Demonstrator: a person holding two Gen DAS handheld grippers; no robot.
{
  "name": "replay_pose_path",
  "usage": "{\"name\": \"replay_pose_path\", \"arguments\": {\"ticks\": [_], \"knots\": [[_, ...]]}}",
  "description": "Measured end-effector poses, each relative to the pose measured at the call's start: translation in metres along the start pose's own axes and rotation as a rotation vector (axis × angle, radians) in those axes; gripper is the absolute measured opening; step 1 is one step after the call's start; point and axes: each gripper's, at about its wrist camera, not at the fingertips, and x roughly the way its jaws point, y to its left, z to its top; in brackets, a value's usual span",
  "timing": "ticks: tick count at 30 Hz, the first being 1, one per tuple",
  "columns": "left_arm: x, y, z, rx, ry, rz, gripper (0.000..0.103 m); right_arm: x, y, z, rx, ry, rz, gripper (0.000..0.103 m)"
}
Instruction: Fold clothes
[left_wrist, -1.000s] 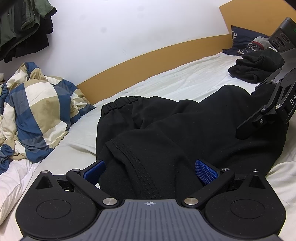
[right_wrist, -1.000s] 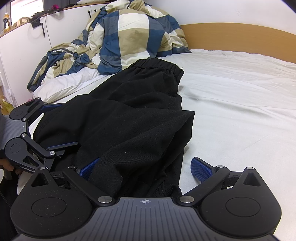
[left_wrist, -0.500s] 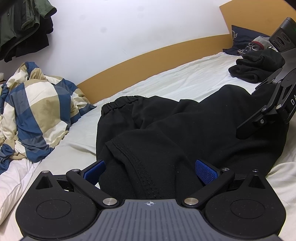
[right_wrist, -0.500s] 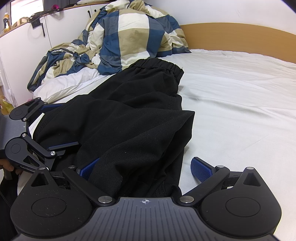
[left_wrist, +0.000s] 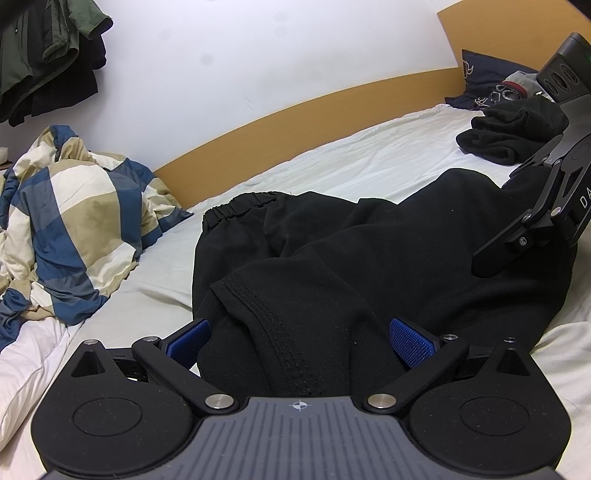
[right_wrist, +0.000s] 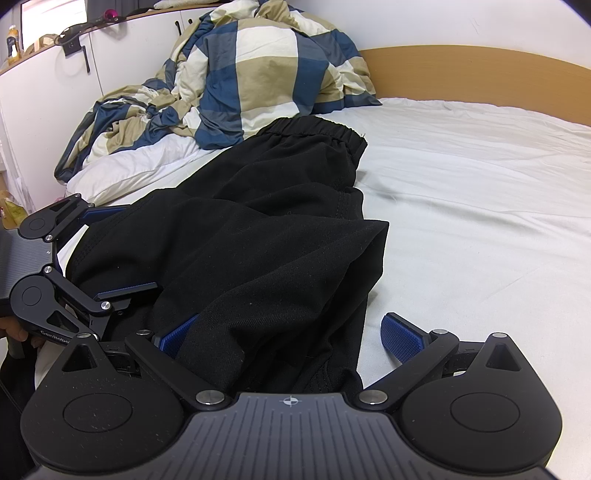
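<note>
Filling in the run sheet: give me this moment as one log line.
phase: fold start | left gripper: jaws open around black trousers hem | right gripper: open, fabric between jaws | surface: bed sheet

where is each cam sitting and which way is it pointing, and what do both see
Left wrist: sits on the left gripper, low over the bed, looking along its open fingers across the black trousers toward the wooden bed frame; the right gripper shows at right.
Right wrist: sits on the right gripper, looking along the trousers toward the checked duvet; the left gripper and part of a hand show at left.
Shared: trousers with elastic waistband, duvet, white sheet, bed frame.
</note>
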Motion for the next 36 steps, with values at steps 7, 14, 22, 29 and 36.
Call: {"name": "replay_pose_path", "arguments": {"ticks": [7,14,22,29,36], "knots": [[0.0008,0.0022,-0.0010,-0.003,0.001,-0.002,0.103,-0.0001,0.0002,-0.0003,0.000,0.000,0.000,0.103],[-0.0021,0.0026,-0.0024,-0.004,0.000,-0.005,0.103,-0.0002,0.0000,0.0001,0.000,0.000,0.001,0.103],[-0.0030,0.0027,-0.0018,-0.006,0.001,-0.007,0.103,0.0000,-0.0001,0.0003,0.000,0.000,0.001,0.103],[-0.0033,0.0019,-0.0016,-0.002,-0.001,-0.003,0.103,0.0001,0.0000,0.0005,0.000,0.001,0.000,0.103],[-0.0046,0.0025,-0.0023,-0.003,-0.001,-0.006,0.103,-0.0001,-0.0002,0.0008,0.000,0.001,0.001,0.103]]}}
